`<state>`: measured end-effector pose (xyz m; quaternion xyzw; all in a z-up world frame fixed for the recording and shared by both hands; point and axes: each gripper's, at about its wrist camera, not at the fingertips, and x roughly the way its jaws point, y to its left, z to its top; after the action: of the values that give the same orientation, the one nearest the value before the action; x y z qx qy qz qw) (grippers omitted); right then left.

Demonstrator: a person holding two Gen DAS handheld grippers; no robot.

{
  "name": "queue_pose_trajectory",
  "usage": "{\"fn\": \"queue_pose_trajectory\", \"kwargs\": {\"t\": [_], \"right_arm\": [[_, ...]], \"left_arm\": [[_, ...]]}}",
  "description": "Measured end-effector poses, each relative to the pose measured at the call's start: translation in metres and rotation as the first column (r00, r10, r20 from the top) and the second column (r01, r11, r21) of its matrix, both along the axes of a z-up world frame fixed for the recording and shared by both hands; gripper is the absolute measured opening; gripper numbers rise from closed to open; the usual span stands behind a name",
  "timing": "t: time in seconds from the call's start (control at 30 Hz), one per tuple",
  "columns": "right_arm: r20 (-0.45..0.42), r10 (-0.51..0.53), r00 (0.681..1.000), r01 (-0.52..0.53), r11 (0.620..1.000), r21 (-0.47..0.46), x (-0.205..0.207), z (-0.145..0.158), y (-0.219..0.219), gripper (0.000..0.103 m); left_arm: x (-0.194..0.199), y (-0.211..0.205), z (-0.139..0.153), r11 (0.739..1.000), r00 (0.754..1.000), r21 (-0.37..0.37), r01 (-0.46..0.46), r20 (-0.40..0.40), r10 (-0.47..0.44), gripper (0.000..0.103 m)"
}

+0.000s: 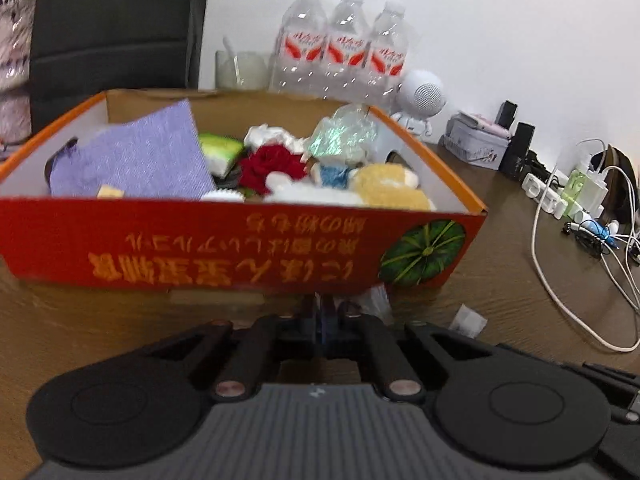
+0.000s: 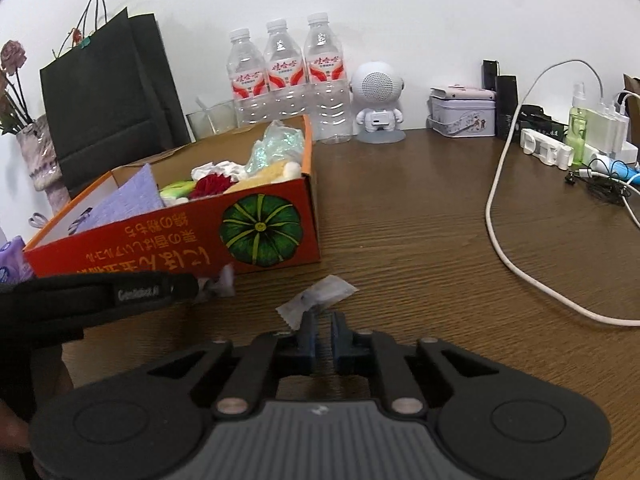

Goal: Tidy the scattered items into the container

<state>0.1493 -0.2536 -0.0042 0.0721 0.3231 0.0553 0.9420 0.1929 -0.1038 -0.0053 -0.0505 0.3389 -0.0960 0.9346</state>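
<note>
box [image 2: 176, 236] sits far left on the desk [image 2: 420, 240], already filled, with the left gripper [image 1: 323, 312] near it, jaws closed on a small wrapper [image 2: 218, 282], next a lift over the rim, while the right gripper [image 2: 323, 334], jaws narrow, nears a packet [image 2: 320, 294].

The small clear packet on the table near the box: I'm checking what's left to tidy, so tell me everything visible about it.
The small clear packet is a flat, translucent plastic sachet with crimped ends and something dark inside, too small to identify. It lies flat on the wooden table, outside the orange box, angled diagonally, just ahead of the right gripper, whose narrowly parted fingers are at its near edge. Actual contact cannot be judged.
</note>
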Motion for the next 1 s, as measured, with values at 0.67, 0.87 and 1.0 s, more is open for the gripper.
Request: {"fn": "queue_pose_trajectory", "kwargs": {"t": [0.67, 0.87, 1.0], "right_arm": [[0.029, 0.028, 0.999, -0.02, 0.97, -0.244, 0.025, -0.003, 0.055, 0.013], [-0.009, 0.14, 0.99, -0.14, 0.978, -0.153, -0.028, 0.006, 0.064, 0.012], [0.032, 0.231, 0.972, -0.225, 0.966, -0.128, -0.101, 0.018, 0.074, 0.012]], "left_arm": [[-0.138, 0.092, 0.05, 0.992, 0.972, 0.034, -0.12, 0.208, 0.11, 0.001], [-0.179, 0.099, 0.06, 0.994, 0.961, 0.017, -0.108, 0.259, 0.1, 0.001], [-0.208, 0.099, 0.057, 0.995, 0.962, 0.01, -0.1, 0.257, 0.094, 0.001]]}}
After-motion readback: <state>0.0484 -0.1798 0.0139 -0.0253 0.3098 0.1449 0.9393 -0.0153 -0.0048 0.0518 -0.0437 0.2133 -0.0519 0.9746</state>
